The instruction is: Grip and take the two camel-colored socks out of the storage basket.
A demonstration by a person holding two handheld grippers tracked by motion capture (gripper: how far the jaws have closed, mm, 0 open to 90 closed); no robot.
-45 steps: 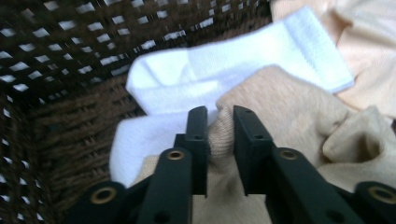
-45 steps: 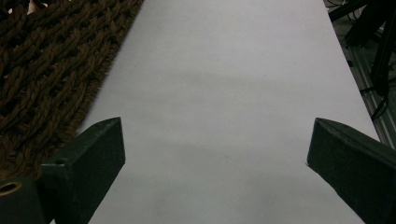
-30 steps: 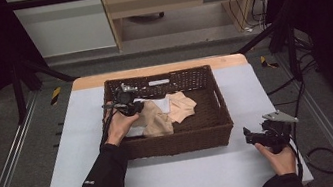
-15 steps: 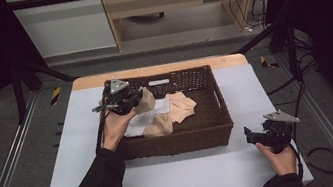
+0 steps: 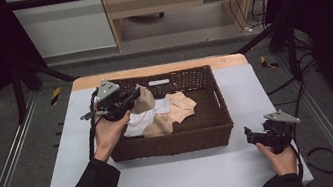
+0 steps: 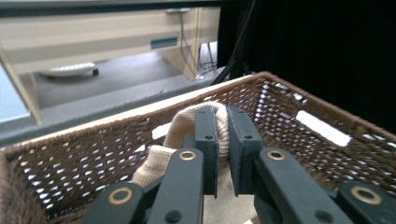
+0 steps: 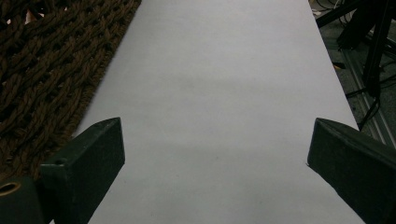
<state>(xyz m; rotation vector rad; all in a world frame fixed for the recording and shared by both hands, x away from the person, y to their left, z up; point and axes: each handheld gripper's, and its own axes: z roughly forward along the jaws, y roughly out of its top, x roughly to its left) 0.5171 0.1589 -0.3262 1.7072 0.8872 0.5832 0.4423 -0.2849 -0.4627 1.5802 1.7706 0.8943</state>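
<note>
A dark woven basket (image 5: 220, 128) stands in the middle of the white table and holds several cloths in beige, peach and white. My left gripper (image 5: 135, 96) is raised over the basket's left side, shut on a beige cloth (image 5: 144, 102) that hangs from its jaws. The left gripper view has that beige cloth (image 6: 184, 123) pinched between the two black pads (image 6: 206, 135), with the basket wall (image 6: 299, 107) behind. My right gripper (image 5: 251, 133) rests on the table to the right of the basket, and in the right gripper view its jaws (image 7: 215, 154) stand wide open over bare table.
A peach cloth (image 5: 181, 106) and a white cloth (image 5: 134, 124) lie in the basket. The basket's side (image 7: 42, 74) runs along the left of the right gripper view. The table's right edge (image 7: 336, 70) drops to a floor with cables and stand legs.
My left gripper has risen and drawn back to the left over the basket, lifting the beige cloth with it. The right gripper has stayed where it was.
</note>
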